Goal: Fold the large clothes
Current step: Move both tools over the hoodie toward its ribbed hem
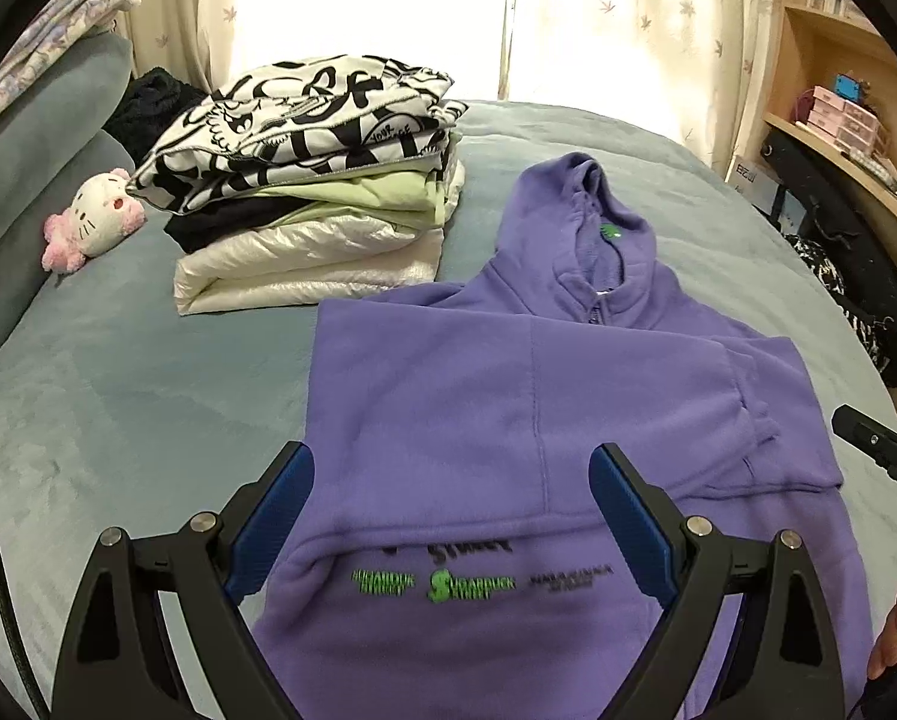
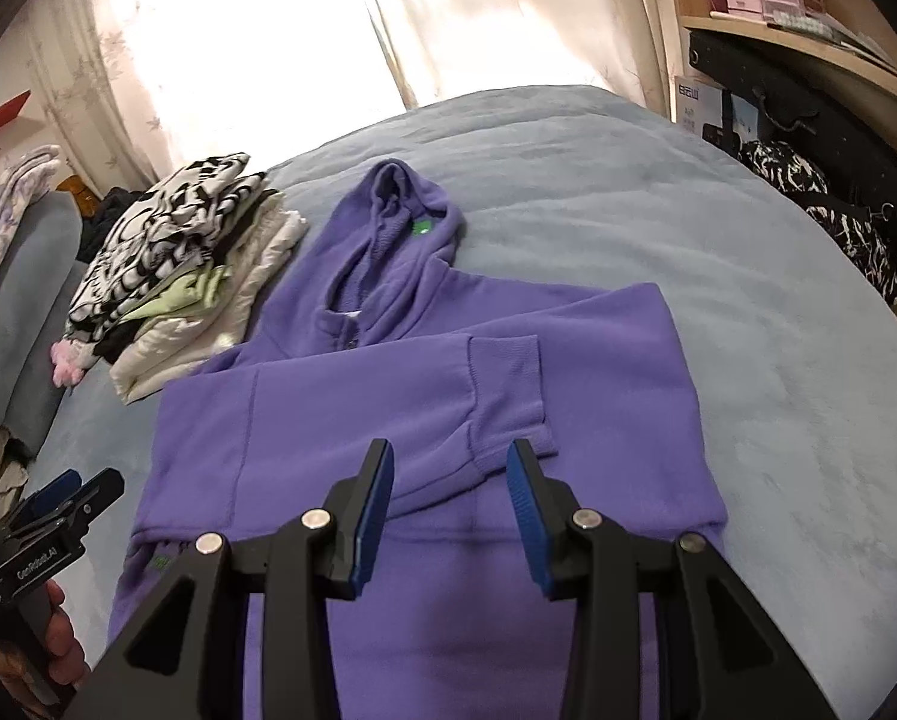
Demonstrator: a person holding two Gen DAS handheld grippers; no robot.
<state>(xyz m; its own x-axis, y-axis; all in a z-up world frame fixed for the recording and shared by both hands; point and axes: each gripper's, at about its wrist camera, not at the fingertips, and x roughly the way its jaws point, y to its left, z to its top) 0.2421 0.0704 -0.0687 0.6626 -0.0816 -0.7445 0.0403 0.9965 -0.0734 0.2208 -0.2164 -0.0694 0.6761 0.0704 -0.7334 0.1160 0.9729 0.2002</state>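
A purple hoodie (image 1: 508, 384) (image 2: 424, 384) lies flat on the blue-grey bed (image 1: 118, 396) (image 2: 718, 276). Its hood points toward the curtains and both sleeves are folded across the chest. Green and black print (image 1: 442, 582) shows near its close edge. My left gripper (image 1: 451, 459) hovers over that close part, jaws wide open with nothing pinched between them; in the right wrist view it appears at the lower left (image 2: 70, 498). My right gripper (image 2: 451, 453) hangs over the folded sleeve cuff (image 2: 508, 402), open and holding nothing. Its tip shows at the right edge (image 1: 880, 450).
A stack of folded clothes (image 1: 310, 192) (image 2: 190, 264) sits left of the hood. A pink-and-white plush toy (image 1: 97, 219) and grey pillows (image 1: 46, 138) lie further left. Shelves and a desk (image 1: 838, 120) (image 2: 808, 12) stand beyond the bed's right edge, beside a black-and-white garment (image 2: 838, 222).
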